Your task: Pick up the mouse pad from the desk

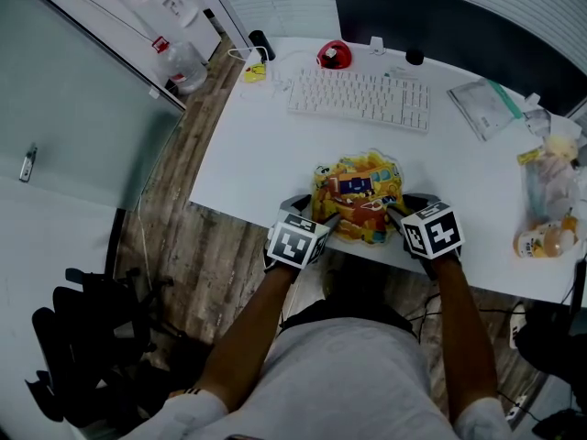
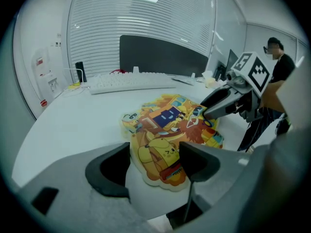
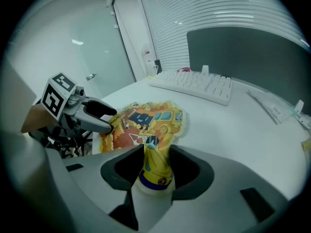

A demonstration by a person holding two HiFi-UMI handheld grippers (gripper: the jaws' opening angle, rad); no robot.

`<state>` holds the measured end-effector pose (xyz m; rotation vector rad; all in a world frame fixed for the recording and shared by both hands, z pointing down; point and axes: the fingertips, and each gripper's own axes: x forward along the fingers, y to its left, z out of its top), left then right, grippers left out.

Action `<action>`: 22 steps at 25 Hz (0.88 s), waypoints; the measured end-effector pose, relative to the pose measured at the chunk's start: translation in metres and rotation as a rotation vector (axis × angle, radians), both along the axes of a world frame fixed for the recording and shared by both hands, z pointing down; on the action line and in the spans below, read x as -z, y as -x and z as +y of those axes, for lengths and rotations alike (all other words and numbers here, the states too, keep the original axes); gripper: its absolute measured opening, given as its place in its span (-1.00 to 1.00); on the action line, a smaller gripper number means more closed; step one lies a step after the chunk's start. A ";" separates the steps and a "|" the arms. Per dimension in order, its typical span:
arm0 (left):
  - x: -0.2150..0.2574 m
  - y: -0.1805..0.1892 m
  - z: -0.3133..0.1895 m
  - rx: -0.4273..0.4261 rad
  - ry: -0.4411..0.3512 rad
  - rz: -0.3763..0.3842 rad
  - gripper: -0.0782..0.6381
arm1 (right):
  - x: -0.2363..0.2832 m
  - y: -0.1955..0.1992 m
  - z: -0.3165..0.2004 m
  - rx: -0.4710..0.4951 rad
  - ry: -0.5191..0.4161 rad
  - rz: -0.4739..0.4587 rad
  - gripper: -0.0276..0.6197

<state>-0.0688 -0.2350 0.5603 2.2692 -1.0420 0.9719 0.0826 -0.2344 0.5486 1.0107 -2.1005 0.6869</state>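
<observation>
**A:** Where nipped by the right gripper (image 3: 154,166), bunched up into a raised fold: speaking of the mouse pad (image 1: 358,198), cartoon-printed in yellow and orange. Elsewhere flat on the white desk (image 1: 248,163), at its near edge, spread between both grippers and just ahead of them.

**B:** So closed on it, on the right?

**A:** Yes. Jaws partway together, pressing that fold from both sides, plain to see in the right gripper view. Gripped at the pad's near right edge.

**B:** And the left gripper (image 2: 155,165)?

**A:** Jaws spread wide, gripping nothing. Set at the pad's near left corner, with that corner lying in the gap between the jaws. Overlapped by one jaw in the left gripper view; cannot tell whether touched. Both grippers angled down and forward, tips turned in toward each other across the pad.

**B:** And beyond the pad?

**A:** Farther ahead of both grippers, well apart from the pad, a white keyboard (image 1: 359,99). Past that, a red rounded object (image 1: 334,55) ahead of the left gripper, and a dark screen (image 1: 459,26) along the desk's far edge. Out past the right gripper's outer side, a clear plastic bag (image 1: 484,106) lying flat and, nearer, a heap of clear packaging (image 1: 550,191). Beyond the right gripper in the left gripper view, a standing person in a dark top (image 2: 278,67).
</observation>
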 end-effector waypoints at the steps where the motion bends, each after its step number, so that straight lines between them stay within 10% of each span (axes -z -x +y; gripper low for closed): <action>1: 0.000 0.000 0.001 -0.008 0.001 0.007 0.11 | 0.001 0.001 0.001 -0.004 -0.010 0.002 -0.40; 11: 0.012 0.018 -0.019 -0.108 -0.101 -0.010 0.11 | 0.014 0.010 0.003 0.067 -0.151 0.093 -0.45; 22: 0.027 -0.025 -0.080 -0.599 -0.130 -0.032 0.11 | 0.031 0.023 0.007 0.148 -0.351 0.227 -0.49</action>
